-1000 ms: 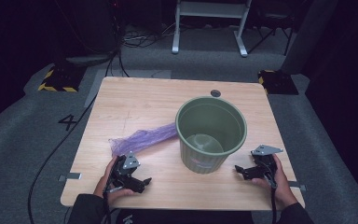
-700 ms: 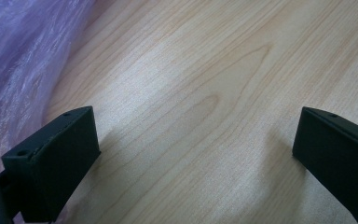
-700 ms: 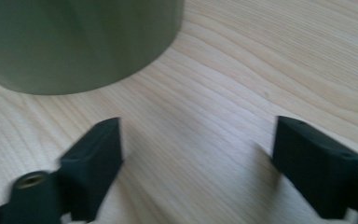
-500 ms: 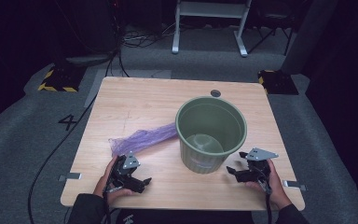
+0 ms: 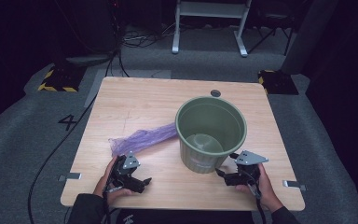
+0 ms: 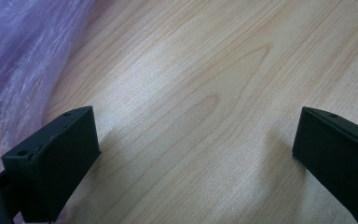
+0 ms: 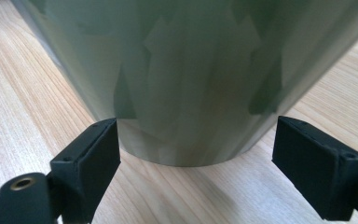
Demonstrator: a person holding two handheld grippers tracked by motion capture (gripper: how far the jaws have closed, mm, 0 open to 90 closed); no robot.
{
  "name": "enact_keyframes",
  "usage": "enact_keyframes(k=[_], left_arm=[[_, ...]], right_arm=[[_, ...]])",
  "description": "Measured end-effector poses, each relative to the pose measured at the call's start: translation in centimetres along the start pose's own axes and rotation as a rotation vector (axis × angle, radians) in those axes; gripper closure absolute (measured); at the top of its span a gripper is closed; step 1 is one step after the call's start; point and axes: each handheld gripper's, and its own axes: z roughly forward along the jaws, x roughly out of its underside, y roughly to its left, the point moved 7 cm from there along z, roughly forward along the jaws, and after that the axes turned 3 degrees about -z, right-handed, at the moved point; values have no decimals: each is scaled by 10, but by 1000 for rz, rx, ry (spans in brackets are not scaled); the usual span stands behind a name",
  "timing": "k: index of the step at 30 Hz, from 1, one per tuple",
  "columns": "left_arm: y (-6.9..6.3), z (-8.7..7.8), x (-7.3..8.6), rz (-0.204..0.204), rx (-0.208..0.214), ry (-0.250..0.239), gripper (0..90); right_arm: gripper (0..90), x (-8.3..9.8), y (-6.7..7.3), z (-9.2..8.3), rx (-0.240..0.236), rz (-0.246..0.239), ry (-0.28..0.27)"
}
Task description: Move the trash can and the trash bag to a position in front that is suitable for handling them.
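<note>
A green plastic bin [image 5: 210,133] stands upright and empty on the wooden table [image 5: 144,105]. A crumpled purple plastic bag [image 5: 142,138] lies stretched out to its left, one end touching the bin. My right gripper [image 5: 223,173] is open at the bin's front right, its jaws spread close before the bin's base [image 7: 186,140]. My left gripper [image 5: 142,181] is open near the front edge, just in front of the bag's end. In the left gripper view the bag [image 6: 23,60] lies at the left, beside the left jaw; bare wood lies between the jaws.
The table's near edge runs just behind both hands. A dark round grommet [image 5: 215,93] sits near the far edge. Grey carpet surrounds the table, with cables [image 5: 56,140] at left and a white metal stand [image 5: 209,28] beyond.
My right gripper has moved left and a little forward, closing in on the bin's base. The left gripper, bag and bin have stayed put.
</note>
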Motion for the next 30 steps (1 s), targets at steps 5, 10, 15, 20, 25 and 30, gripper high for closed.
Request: enact_keyframes(k=[5,10,15,20,25,30], left_arm=[[0,0,0,0,-1,0,0],[0,0,0,0,0,0,0],[0,0,0,0,0,0,0],[0,0,0,-1,-8,0,2],[2,-2,1,0,-4,-6,12],[7,-6,3,-12,-18,-21,68]], right_arm=[[147,-2,-1,2,25,26,-24],[153,-1,-14,4,90,70,-31],[205,0,-28,1,116,103,-55],[204,7,-38,-2,120,92,-34],[198,23,-52,-7,130,74,35],[186,38,-64,-9,109,103,93]])
